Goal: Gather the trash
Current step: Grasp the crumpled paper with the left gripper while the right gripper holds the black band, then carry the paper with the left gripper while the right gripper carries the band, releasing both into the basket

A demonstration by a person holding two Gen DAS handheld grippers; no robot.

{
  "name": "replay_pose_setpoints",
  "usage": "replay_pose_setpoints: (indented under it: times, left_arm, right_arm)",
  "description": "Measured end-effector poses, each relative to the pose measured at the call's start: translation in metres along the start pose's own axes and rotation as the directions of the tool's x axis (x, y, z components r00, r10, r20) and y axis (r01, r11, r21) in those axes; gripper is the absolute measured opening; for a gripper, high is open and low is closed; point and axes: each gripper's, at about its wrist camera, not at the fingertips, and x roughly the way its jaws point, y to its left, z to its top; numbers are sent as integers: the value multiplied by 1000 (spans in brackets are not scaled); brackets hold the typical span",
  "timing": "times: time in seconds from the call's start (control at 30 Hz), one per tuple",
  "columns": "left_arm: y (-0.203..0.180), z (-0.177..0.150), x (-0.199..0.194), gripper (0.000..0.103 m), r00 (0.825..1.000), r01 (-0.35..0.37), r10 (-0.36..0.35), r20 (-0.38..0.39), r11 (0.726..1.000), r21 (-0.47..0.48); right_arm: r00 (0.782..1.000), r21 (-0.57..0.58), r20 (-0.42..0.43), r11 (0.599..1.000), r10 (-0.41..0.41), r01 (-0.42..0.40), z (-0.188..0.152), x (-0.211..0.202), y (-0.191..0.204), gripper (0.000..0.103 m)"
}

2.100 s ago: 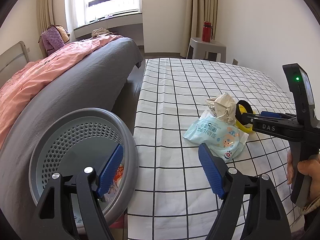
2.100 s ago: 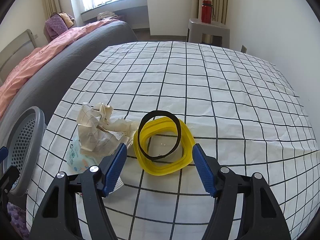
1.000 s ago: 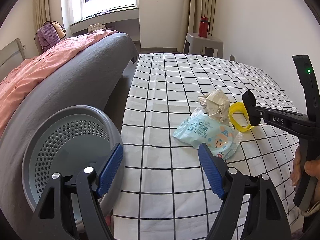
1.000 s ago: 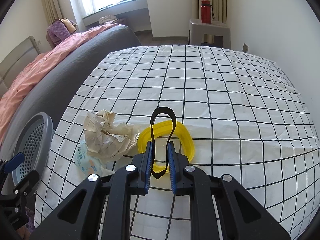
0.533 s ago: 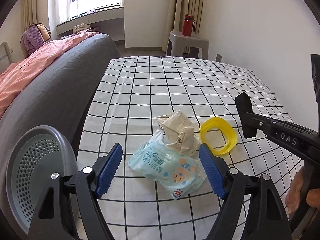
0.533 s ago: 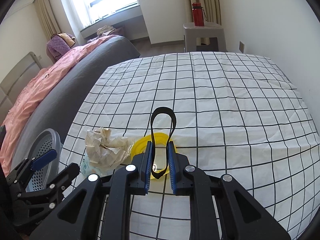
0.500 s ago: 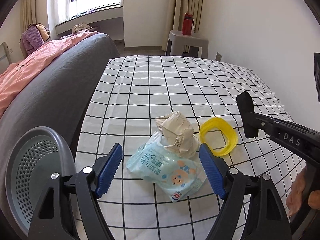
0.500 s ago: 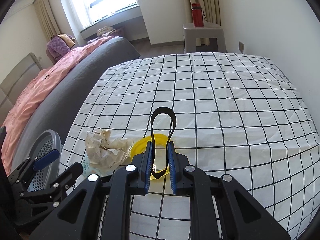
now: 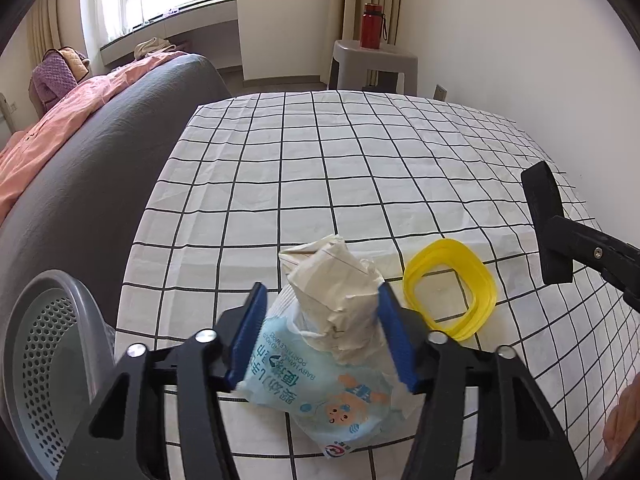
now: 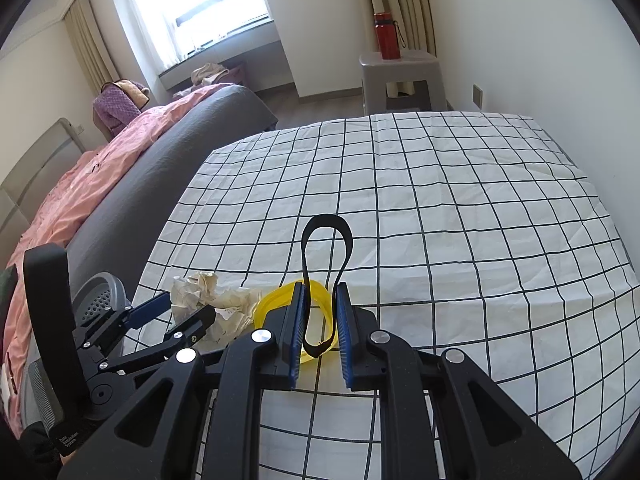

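Lying on the checked bed sheet [image 9: 360,168], the crumpled paper [image 9: 336,300] and wipes pack [image 9: 320,404] sit between your left gripper's [image 9: 320,336] jaws, which have just been closing. Your right gripper [image 10: 320,336] pinches the black band [image 10: 326,248]. Beside the bed, the grey basket [image 9: 48,360] looks empty.

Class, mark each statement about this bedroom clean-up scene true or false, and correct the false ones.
1. The right tongs pinch a black band. True.
2. The yellow ring lies inside the grey basket. False: it lies on the checked sheet.
3. The crumpled paper sits between the fingers of the left tongs, whose jaws have just been closing. True.
4. The red bottle stands on the windowsill. False: it stands on the grey stool.
5. The wipes packet is pink. False: it is light blue.
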Motion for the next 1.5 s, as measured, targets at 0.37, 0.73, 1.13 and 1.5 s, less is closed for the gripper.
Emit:
replay_pose_setpoints:
  times: [0.37,0.73,1.13,1.5]
  left_arm:
    - [10,7,-30,23,998,17,-15,57,1000,-26]
    - [53,2,-100,23,982,-75,79,169,997,-29]
    - [122,-39,-145,23,973,-138,158,167,982,-125]
    - [189,-69,-172,23,964,-174,209,163,963,-204]
  right_arm:
    - [1000,1,8,1000,9,-9,2,-3,3,16]
    - [999,-61,14,997,52,-51,0,-5,38,16]
    - [992,-166,25,979,125,-119,-9,-12,119,16]
    - [979,-214,34,958,202,-190,-16,-19,196,16]
